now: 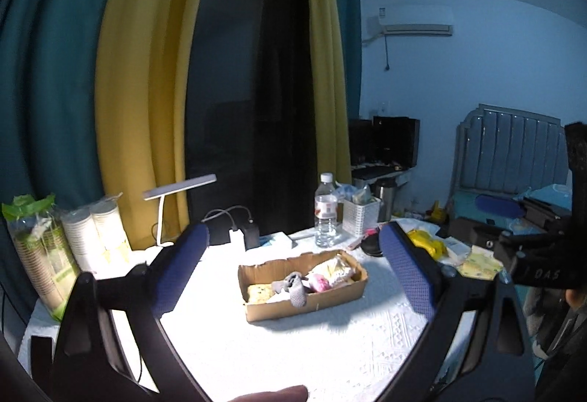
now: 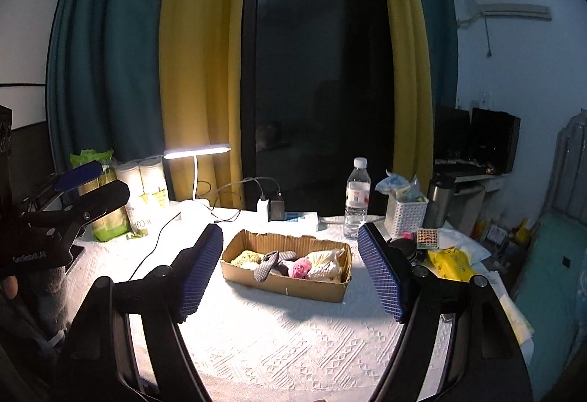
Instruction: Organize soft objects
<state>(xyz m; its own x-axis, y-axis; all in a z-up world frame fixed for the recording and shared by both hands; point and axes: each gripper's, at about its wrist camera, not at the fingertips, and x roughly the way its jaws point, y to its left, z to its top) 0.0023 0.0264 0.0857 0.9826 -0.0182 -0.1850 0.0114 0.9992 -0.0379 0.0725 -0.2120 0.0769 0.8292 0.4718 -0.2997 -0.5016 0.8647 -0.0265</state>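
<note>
A shallow cardboard box point(image 1: 319, 303) point(image 2: 293, 288) sits mid-table and holds several soft items: a grey knitted sock point(image 1: 295, 290) point(image 2: 266, 268) draped over its front wall, a pink roll point(image 1: 318, 282) point(image 2: 300, 268), a yellow-green sponge-like piece point(image 1: 258, 292) point(image 2: 247, 257) and pale cloth point(image 1: 335, 270) point(image 2: 328, 264). My left gripper point(image 1: 293, 262) is open and empty, held above the table in front of the box. My right gripper point(image 2: 290, 273) is open and empty, its blue pads either side of the box in view. The left gripper also shows in the right wrist view point(image 2: 91, 181).
White textured tablecloth point(image 2: 293, 339). Behind the box: a lit desk lamp point(image 2: 196, 152), a charger with cables point(image 2: 269, 209), a water bottle point(image 2: 356, 198), a white basket point(image 2: 405, 214), stacked paper cups point(image 2: 146, 192). A yellow bag point(image 2: 449, 260) lies right. A bed point(image 1: 513, 189) stands far right.
</note>
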